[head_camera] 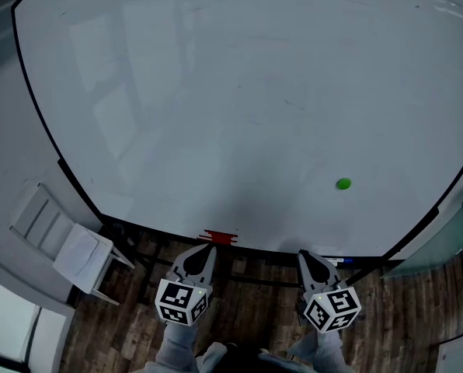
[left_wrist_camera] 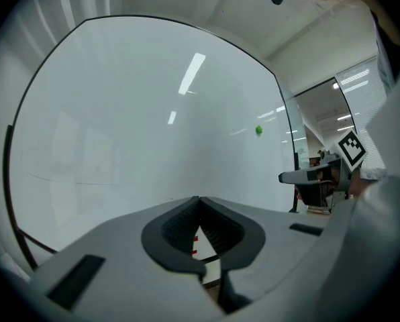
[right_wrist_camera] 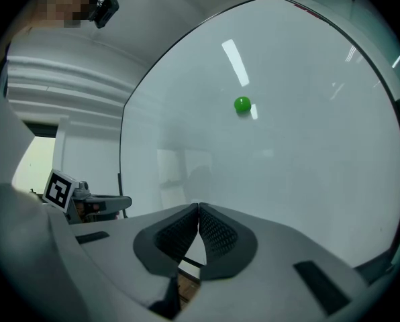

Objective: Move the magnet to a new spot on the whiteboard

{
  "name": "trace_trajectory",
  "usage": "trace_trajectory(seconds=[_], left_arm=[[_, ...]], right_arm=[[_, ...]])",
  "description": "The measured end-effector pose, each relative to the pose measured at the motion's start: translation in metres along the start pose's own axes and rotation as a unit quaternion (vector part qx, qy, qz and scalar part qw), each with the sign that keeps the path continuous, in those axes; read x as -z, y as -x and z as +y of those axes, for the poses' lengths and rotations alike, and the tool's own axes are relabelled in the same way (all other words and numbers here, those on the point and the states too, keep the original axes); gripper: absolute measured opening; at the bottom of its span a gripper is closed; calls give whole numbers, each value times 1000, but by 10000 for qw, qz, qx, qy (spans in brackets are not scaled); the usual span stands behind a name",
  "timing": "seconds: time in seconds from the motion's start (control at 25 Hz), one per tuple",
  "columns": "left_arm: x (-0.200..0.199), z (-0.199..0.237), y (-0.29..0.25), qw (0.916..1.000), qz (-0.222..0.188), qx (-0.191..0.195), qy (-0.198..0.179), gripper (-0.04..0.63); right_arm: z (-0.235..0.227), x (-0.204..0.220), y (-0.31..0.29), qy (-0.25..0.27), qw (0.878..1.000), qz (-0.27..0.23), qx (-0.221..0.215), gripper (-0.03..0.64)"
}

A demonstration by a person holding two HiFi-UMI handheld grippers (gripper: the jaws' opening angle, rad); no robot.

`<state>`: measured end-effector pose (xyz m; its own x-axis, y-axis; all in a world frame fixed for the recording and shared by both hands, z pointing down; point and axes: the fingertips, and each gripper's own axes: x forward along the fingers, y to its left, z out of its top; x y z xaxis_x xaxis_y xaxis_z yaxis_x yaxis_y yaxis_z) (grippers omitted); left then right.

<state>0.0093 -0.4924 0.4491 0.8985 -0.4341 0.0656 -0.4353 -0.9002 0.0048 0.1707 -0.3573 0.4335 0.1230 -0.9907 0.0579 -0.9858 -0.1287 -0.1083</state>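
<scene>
Our left hand-held gripper (head_camera: 207,252) is clenched on nothing, its tips just below the lower edge of the whiteboard (head_camera: 216,92). Our right hand-held gripper (head_camera: 309,256) is likewise clenched and empty, below that same edge. The green magnet (head_camera: 343,183) sits on the whiteboard's lower right part, above the right hand-held gripper and apart from both.

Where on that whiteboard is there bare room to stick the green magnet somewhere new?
Nearly everywhere: the whiteboard is bare left of and above the green magnet, right out to its edges. Only the bottom edge is busier, with a red object.
</scene>
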Motion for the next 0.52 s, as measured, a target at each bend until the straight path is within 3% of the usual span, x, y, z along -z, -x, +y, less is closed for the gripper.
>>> trace_trajectory(seconds=[0.52], left_arm=[[-1, -9, -3, 9999, 7, 111, -39, 11]], right_arm=[[-2, -2, 5, -61, 10000, -45, 8, 28]])
